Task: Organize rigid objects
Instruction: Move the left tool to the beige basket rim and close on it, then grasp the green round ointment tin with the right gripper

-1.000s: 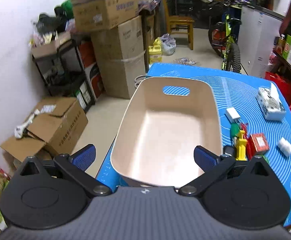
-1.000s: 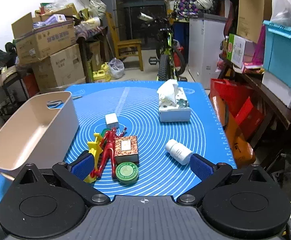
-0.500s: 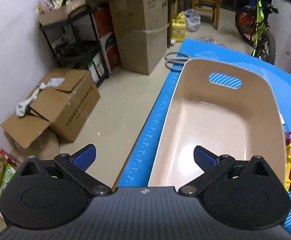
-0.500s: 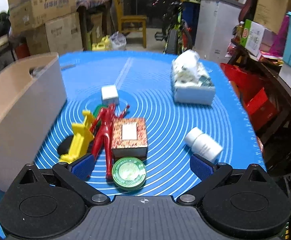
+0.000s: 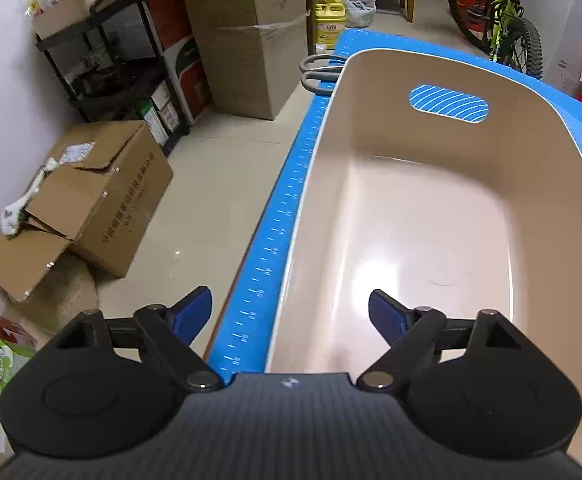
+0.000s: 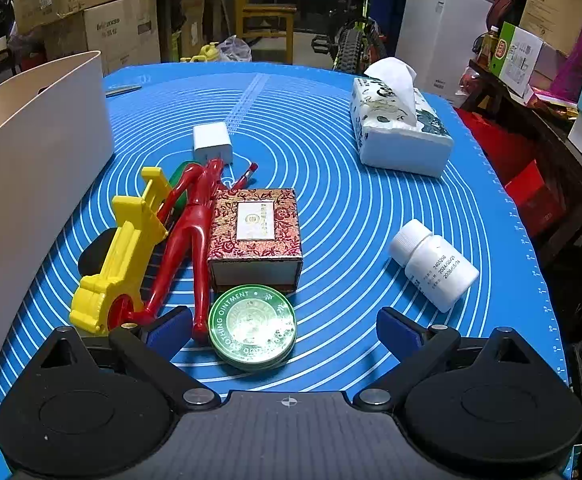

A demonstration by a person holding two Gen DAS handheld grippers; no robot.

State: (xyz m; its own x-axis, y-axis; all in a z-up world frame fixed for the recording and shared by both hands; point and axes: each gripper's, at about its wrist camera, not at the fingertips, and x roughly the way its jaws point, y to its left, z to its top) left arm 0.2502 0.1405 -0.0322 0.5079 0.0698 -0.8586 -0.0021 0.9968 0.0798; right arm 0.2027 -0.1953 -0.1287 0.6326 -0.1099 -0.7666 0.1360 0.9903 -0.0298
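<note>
Green ointment tin (image 6: 252, 327) lies on the blue mat (image 6: 331, 184) between our right gripper (image 6: 283, 330) pads, jaws apart; left gripper (image 5: 290, 314) (just been closing, nothing pinched) straddles the empty beige bin (image 5: 547, 152) wall. We fear closing could snag the red figure (image 6: 195, 220) touching it

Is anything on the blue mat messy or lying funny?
Yes. The white pill bottle lies tipped on its side. The yellow toy and red figure sprawl in a tangle against the patterned box, with the green ointment tin touching its front. The beige bin is empty. Nothing looks spilled or broken.
</note>
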